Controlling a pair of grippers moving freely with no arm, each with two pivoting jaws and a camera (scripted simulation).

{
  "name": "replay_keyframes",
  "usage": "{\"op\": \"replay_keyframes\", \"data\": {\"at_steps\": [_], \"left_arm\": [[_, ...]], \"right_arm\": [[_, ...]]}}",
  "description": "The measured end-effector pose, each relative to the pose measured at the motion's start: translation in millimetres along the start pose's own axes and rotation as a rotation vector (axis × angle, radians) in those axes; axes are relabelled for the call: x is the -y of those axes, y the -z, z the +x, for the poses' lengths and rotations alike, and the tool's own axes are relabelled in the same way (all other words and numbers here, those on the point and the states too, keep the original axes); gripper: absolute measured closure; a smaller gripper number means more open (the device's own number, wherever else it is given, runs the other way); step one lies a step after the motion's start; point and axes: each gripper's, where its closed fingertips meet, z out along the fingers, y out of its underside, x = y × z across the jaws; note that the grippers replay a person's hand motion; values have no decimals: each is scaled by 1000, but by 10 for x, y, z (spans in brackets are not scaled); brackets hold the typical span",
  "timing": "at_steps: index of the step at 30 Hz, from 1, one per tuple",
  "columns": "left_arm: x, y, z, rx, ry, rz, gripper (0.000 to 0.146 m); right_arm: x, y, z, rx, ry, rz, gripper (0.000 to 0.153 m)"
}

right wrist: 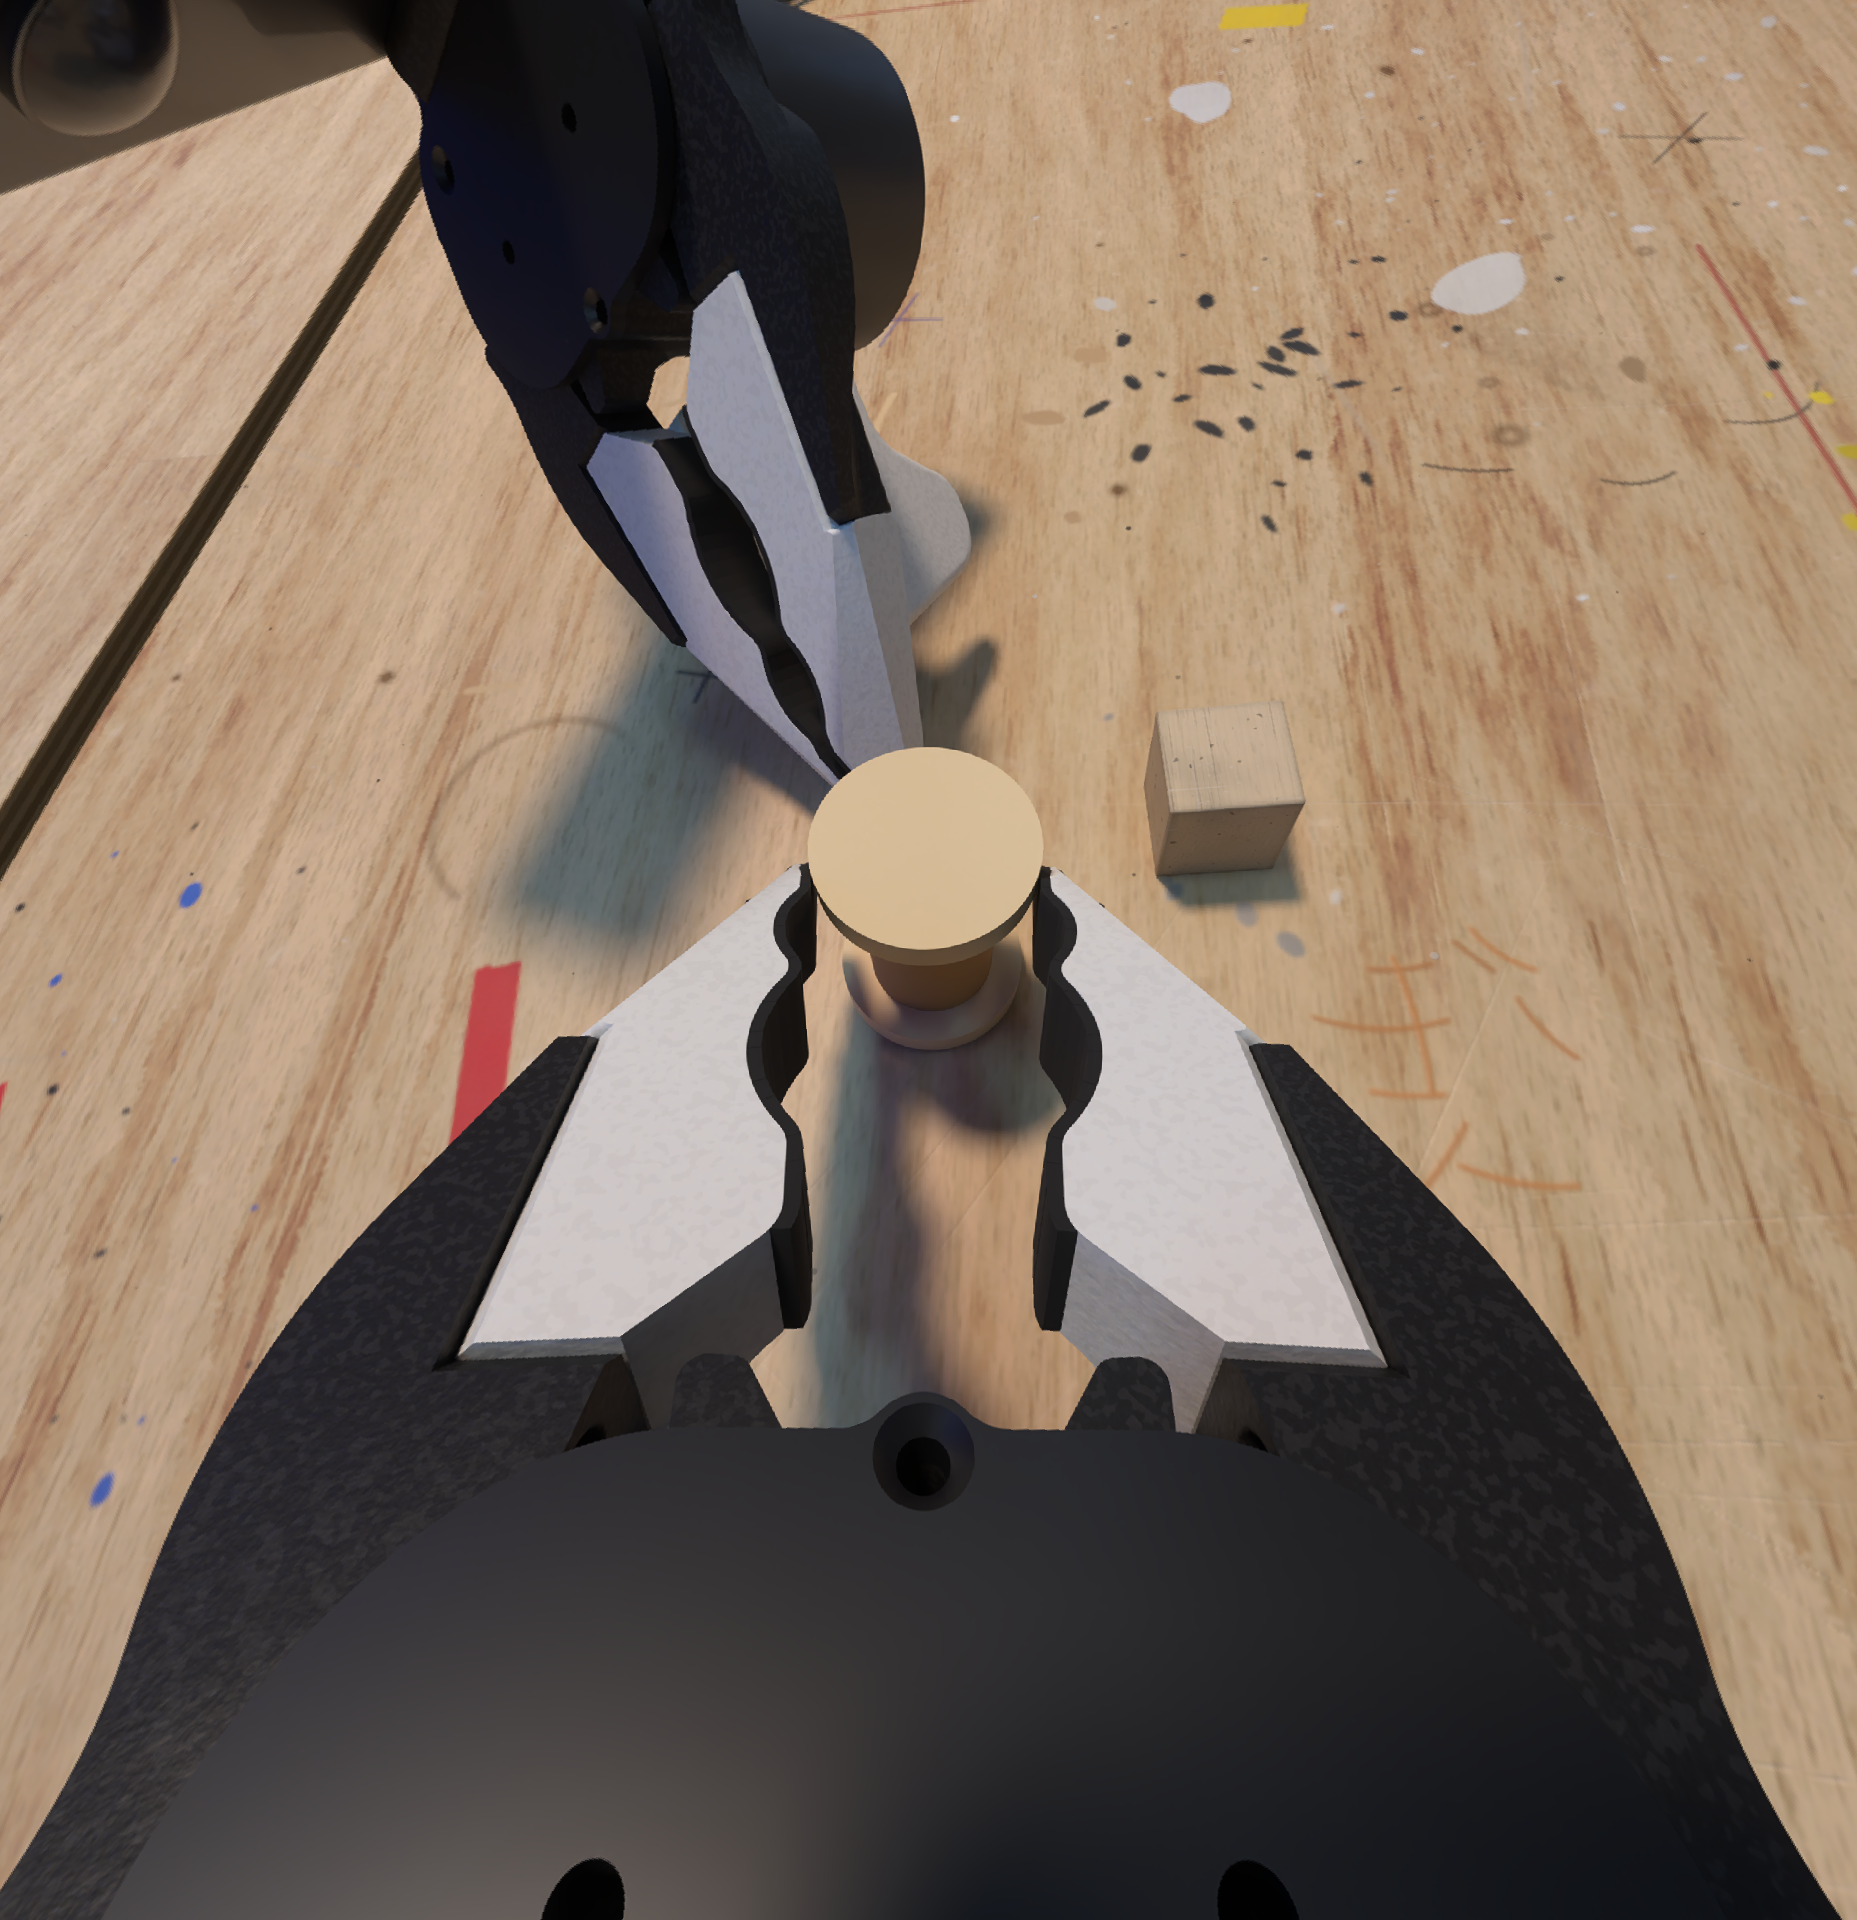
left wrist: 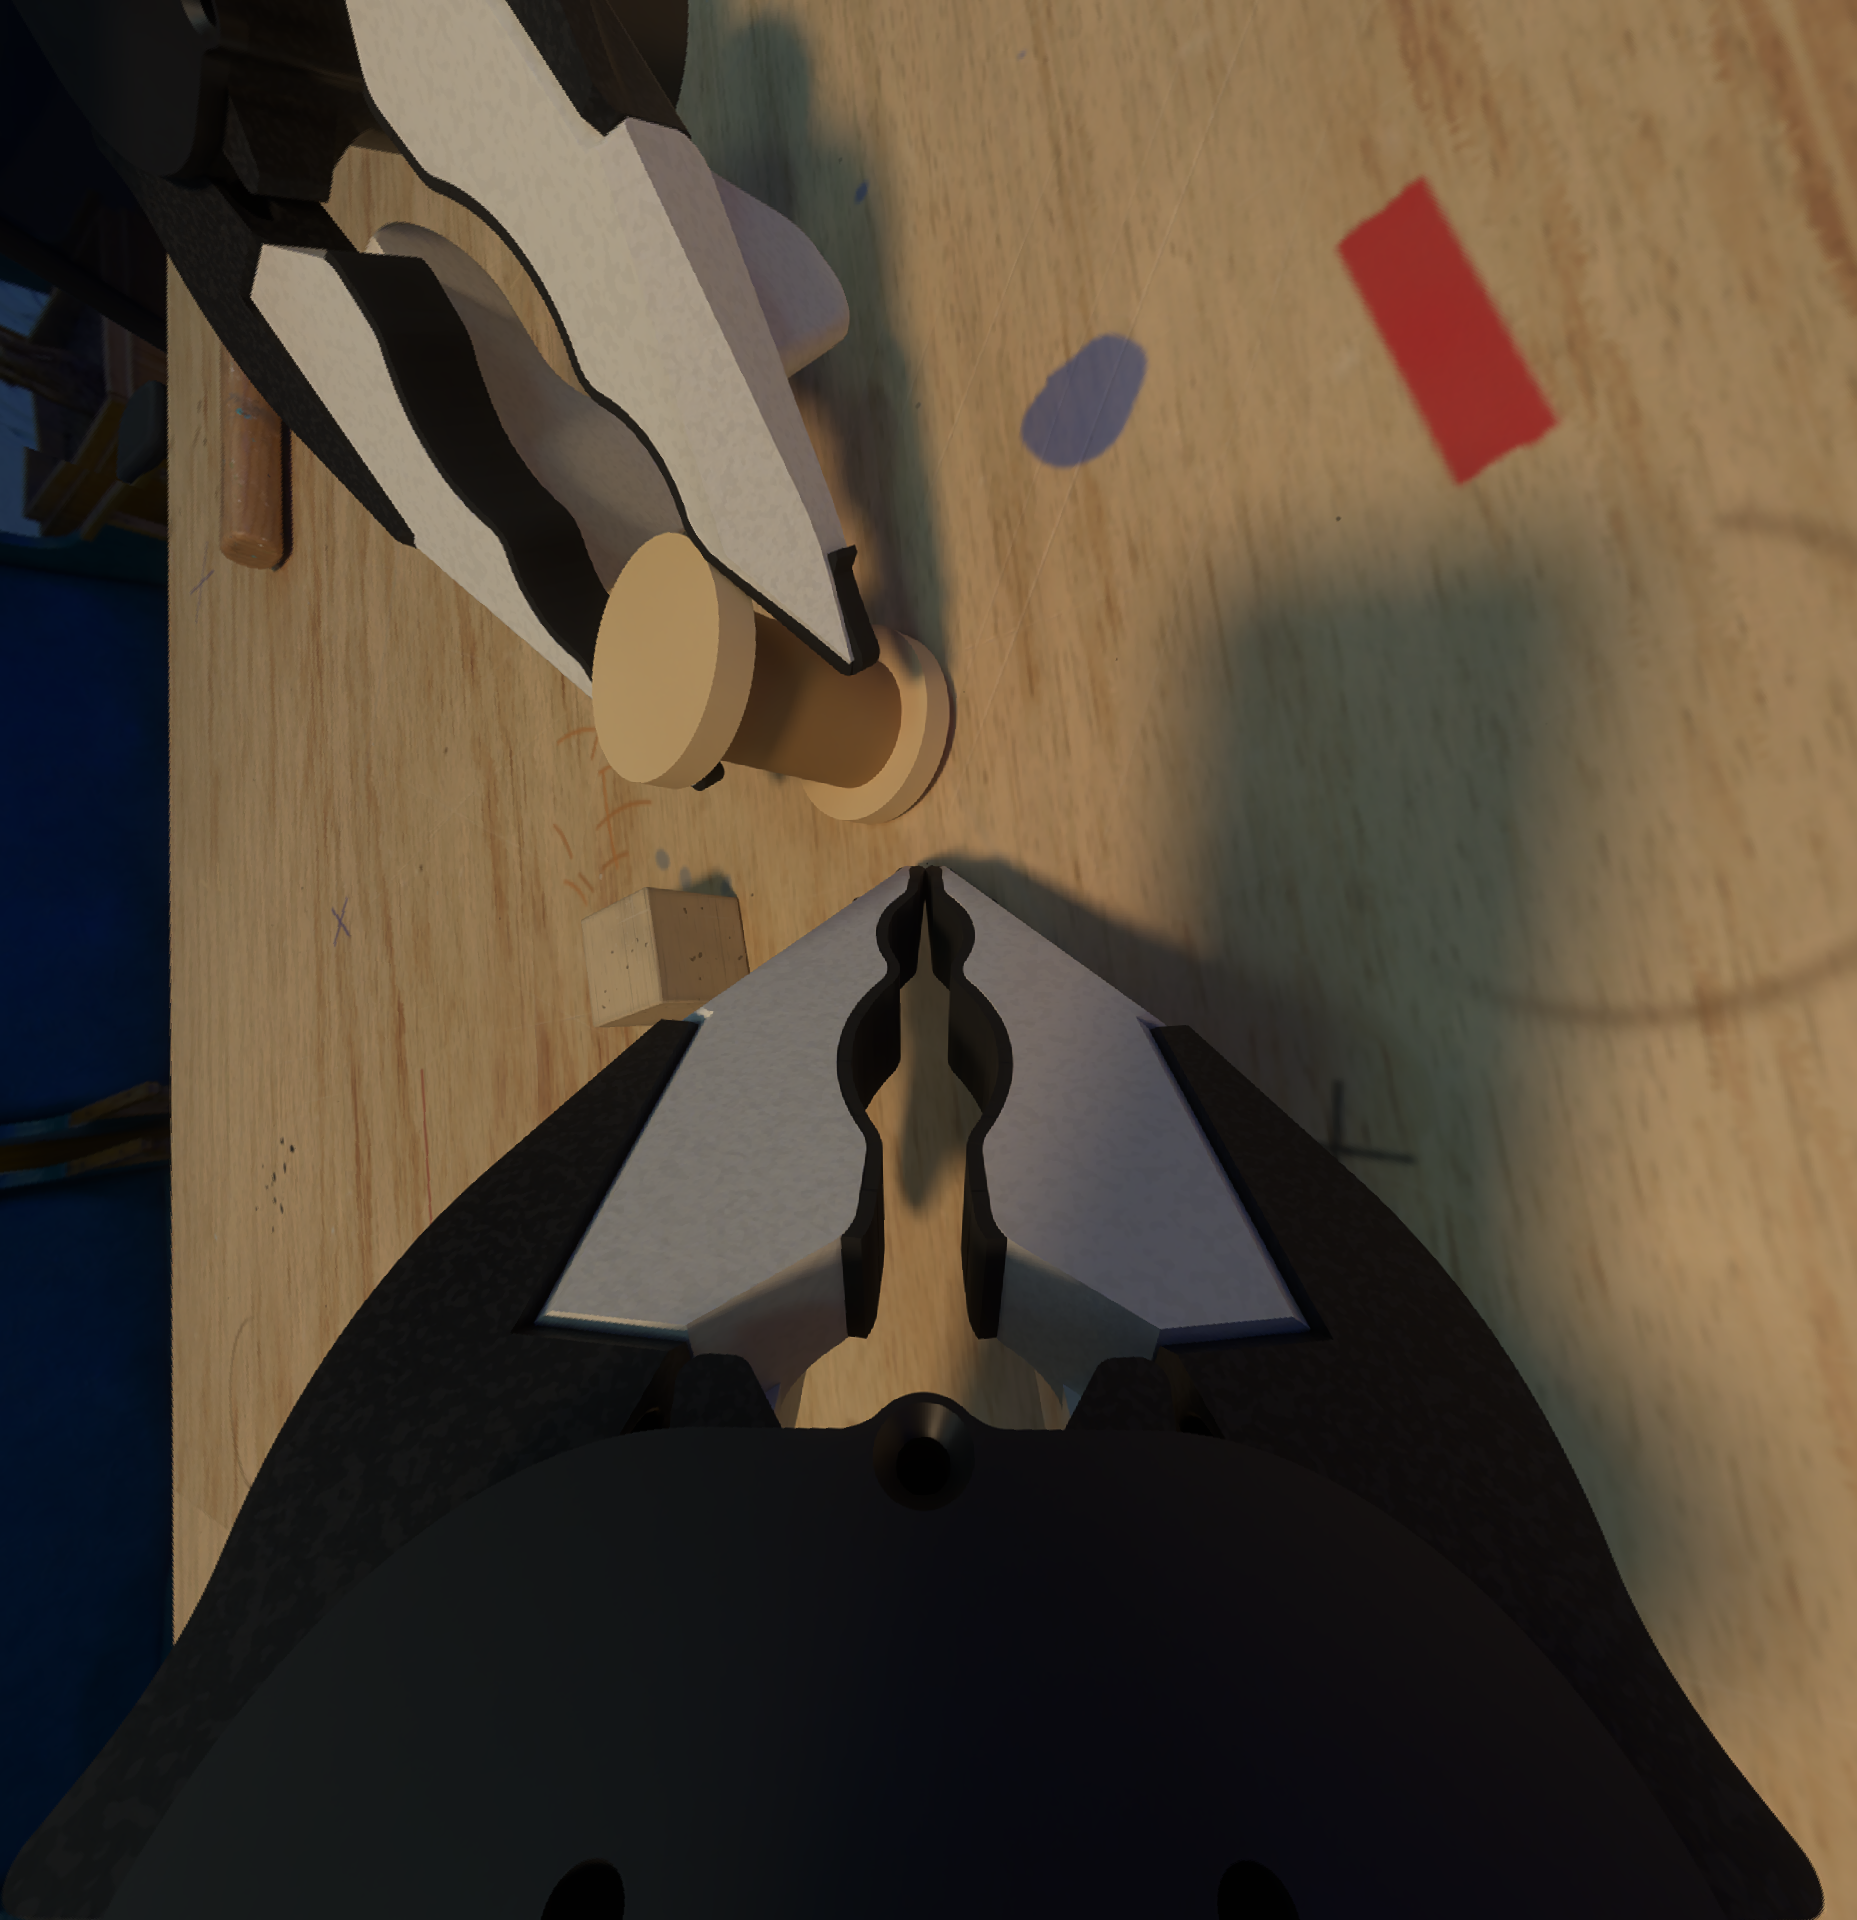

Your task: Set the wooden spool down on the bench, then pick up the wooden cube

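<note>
Item: wooden spool (right wrist: 925, 847), pale tan, two round flanges on a short core; stands upright with its lower flange on or just above the worktop (right wrist: 1526, 1091), contact not clear from either view. Right tool (right wrist: 925, 899): fingers parted to the spool's width, one to each side just under the top flange, gripping it about the core; in the left wrist view the same tool (left wrist: 773, 717) comes in from the upper left with one white finger (left wrist: 685, 416) lying across the spool (left wrist: 778, 691). Left tool (left wrist: 925, 883): fingers brought together, tips touching, nothing between them; it points at the worktop (left wrist: 1526, 1039) just short of the spool's lower flange, and in the right wrist view the same tool (right wrist: 830, 764) has its tips just behind the spool's top flange. Item: wooden cube (right wrist: 1223, 787), light, speckled, resting flat on the worktop near the spool, to its right in the right wrist view, apart from both tools; in the left wrist view the cube (left wrist: 662, 954) sits just beside the left tool's left finger, partly hidden by it. Worktop: light wood grain, marked with paint. Marks noted: red tape strip (left wrist: 1443, 327), blue-grey blot (left wrist: 1085, 400), dark speckles (right wrist: 1215, 384), orange scribble (right wrist: 1464, 1060), white blots (right wrist: 1480, 283). Also: brown wooden handle (left wrist: 251, 488) lying at the worktop's far edge in the left wrist view.
</note>
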Motion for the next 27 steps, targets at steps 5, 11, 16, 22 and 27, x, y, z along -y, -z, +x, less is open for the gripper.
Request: {"op": "replay_keyframes", "data": {"at_steps": [5,11,16,22,27], "left_arm": [[0,0,0,1,-1,-1,146],[0,0,0,1,-2,-2,146],[0,0,0,1,-2,-2,146],[0,0,0,2,-2,-2,146],[0,0,0,2,-3,-1,146]], "right_arm": [[-3,3,5,-4,1,-2,111],[-3,5,15,-9,-2,1,111],[-3,4,17,-11,-3,-1,111],[-2,5,21,-11,-8,0,111],[-21,-6,27,-3,-4,0,111]]}}
